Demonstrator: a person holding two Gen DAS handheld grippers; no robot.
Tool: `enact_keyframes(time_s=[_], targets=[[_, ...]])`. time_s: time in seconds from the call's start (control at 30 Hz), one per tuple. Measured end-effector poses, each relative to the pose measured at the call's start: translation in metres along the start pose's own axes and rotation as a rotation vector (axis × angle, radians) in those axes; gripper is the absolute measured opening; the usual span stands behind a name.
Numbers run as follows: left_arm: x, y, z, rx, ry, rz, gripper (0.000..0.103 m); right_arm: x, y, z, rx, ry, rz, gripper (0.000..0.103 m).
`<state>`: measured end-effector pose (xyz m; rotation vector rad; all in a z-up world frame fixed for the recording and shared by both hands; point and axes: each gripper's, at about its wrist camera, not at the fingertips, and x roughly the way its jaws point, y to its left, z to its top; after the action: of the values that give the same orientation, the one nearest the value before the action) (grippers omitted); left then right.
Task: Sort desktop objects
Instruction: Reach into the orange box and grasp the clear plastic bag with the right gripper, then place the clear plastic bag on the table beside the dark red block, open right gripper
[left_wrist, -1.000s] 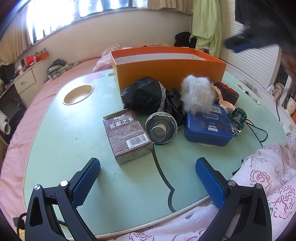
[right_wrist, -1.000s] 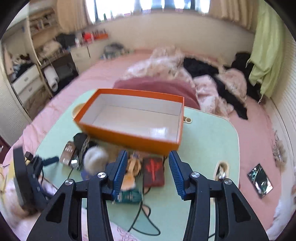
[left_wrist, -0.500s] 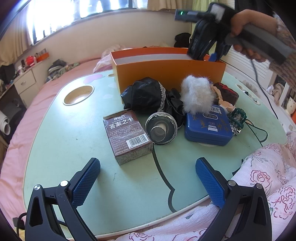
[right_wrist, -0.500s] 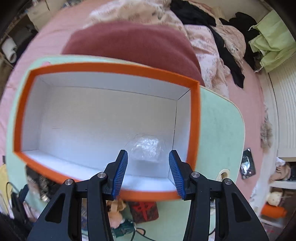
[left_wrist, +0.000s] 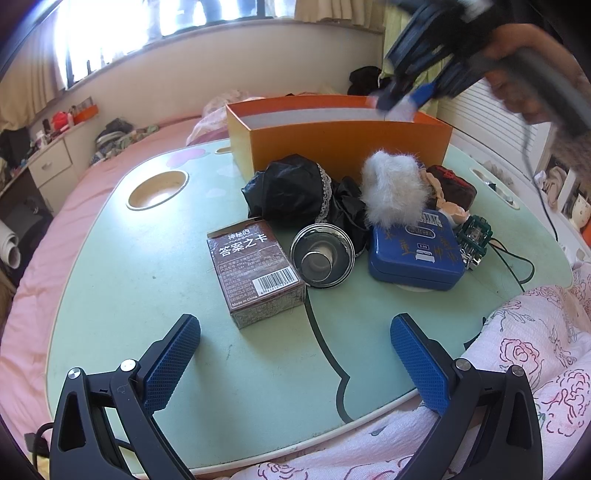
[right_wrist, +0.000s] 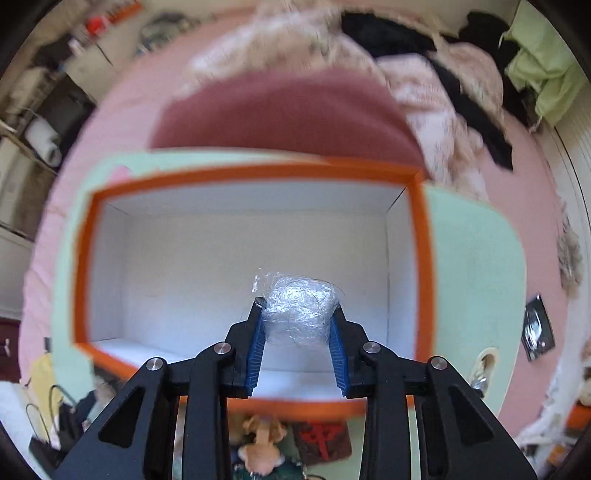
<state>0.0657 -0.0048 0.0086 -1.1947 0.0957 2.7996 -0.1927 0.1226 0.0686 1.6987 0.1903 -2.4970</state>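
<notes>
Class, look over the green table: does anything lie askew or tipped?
Yes. The metal cup lies on its side beside the brown card box, its mouth facing the left gripper rather than up.

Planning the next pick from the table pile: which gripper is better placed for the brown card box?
Left. The left gripper is open just short of the brown card box; the right gripper is over the orange box, around a plastic wad.
</notes>
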Motion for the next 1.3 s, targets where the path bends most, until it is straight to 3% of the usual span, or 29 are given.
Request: enact_keyframes(time_s=[0.13, 0.2, 0.4, 0.47, 0.53, 0.57, 0.6, 0.67, 0.77, 1.03, 1.13, 1.2, 1.27, 1.3], targets=[[0.0, 0.0, 0.0, -0.001, 0.0, 0.001, 0.103, -0.055, 0.001, -0.041, -0.046, -0.125, 0.137, 0.033], [0.0, 0.0, 0.0, -0.001, -0.001, 0.001, 0.103, -0.065, 0.006, -0.069, -0.081, -0.148, 0.181, 0.033], [0.0, 0.0, 0.0, -0.001, -0.001, 0.001, 0.103, -0.022, 0.011, -0.115, -0.109, -0.068, 0.215, 0.034], [0.0, 0.0, 0.0, -0.002, -0.002, 0.001, 0.103, -0.012, 0.006, -0.121, -0.103, -0.098, 0.215, 0.035], [0.0, 0.0, 0.0, -0.002, -0.002, 0.001, 0.103, -0.017, -0.001, -0.126, -0.082, -0.195, 0.205, 0.049], [0.001, -0.001, 0.0, -0.002, -0.002, 0.001, 0.103, -0.022, -0.004, -0.131, -0.066, -0.245, 0.199, 0.067], [0.0, 0.0, 0.0, -0.002, -0.002, 0.001, 0.103, -0.028, -0.008, -0.135, -0.051, -0.287, 0.196, 0.077], [0.0, 0.0, -0.001, -0.002, -0.002, 0.001, 0.103, -0.041, -0.014, -0.147, -0.031, -0.351, 0.213, 0.078], [0.0, 0.0, -0.001, -0.002, -0.002, 0.001, 0.103, -0.049, -0.019, -0.169, -0.039, -0.371, 0.247, 0.078], [0.0, 0.0, -0.001, -0.002, -0.002, 0.001, 0.103, -0.013, -0.015, -0.233, -0.109, -0.347, 0.112, 0.078], [0.001, -0.001, -0.001, -0.005, -0.002, 0.004, 0.103, -0.003, -0.007, -0.242, -0.153, -0.408, 0.042, 0.079], [0.002, -0.001, -0.001, -0.007, 0.0, 0.005, 0.103, 0.0, 0.007, -0.248, -0.216, -0.439, -0.015, 0.088], [0.002, -0.001, -0.001, -0.008, 0.0, 0.006, 0.103, 0.003, 0.014, -0.249, -0.263, -0.445, 0.016, 0.101], [0.002, -0.002, -0.001, -0.007, -0.001, 0.006, 0.103, 0.004, 0.015, -0.249, -0.272, -0.443, 0.024, 0.103]])
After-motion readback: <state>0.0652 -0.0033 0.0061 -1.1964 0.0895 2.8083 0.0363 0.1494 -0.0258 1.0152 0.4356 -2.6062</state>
